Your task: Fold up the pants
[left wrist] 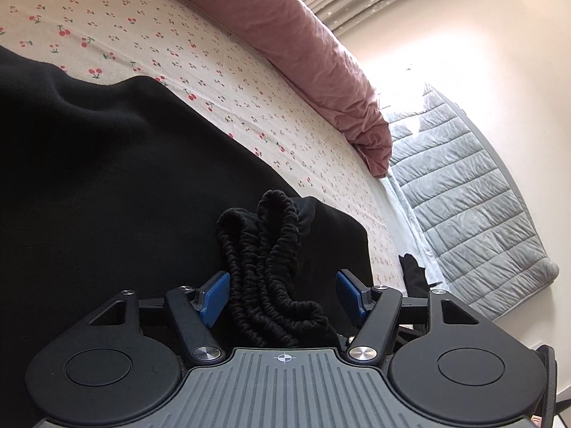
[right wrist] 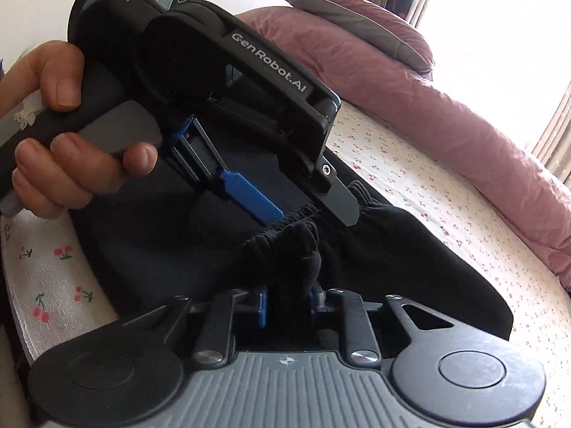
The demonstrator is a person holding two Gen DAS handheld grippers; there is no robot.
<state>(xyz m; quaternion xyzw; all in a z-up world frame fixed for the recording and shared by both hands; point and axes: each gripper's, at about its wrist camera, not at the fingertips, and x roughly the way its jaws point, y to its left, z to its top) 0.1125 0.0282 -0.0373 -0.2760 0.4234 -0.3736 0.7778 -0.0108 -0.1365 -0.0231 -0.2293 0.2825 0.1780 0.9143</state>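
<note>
Black pants (left wrist: 107,185) lie on a bed with a cherry-print sheet (left wrist: 150,28). Their gathered elastic waistband (left wrist: 271,260) bunches up between the blue pads of my left gripper (left wrist: 283,292), whose jaws stand wide apart around it without pinching. In the right wrist view, my right gripper (right wrist: 287,303) is shut on a bunched part of the waistband (right wrist: 296,246). The left gripper (right wrist: 303,210), held by a hand (right wrist: 67,164), hovers just above the same waistband with its blue pad (right wrist: 249,196) and black finger spread.
A pink duvet (left wrist: 314,57) lies along the far side of the bed, also in the right wrist view (right wrist: 446,107). A grey quilted mat (left wrist: 471,192) lies on the floor beside the bed. Curtains and a bright window are beyond.
</note>
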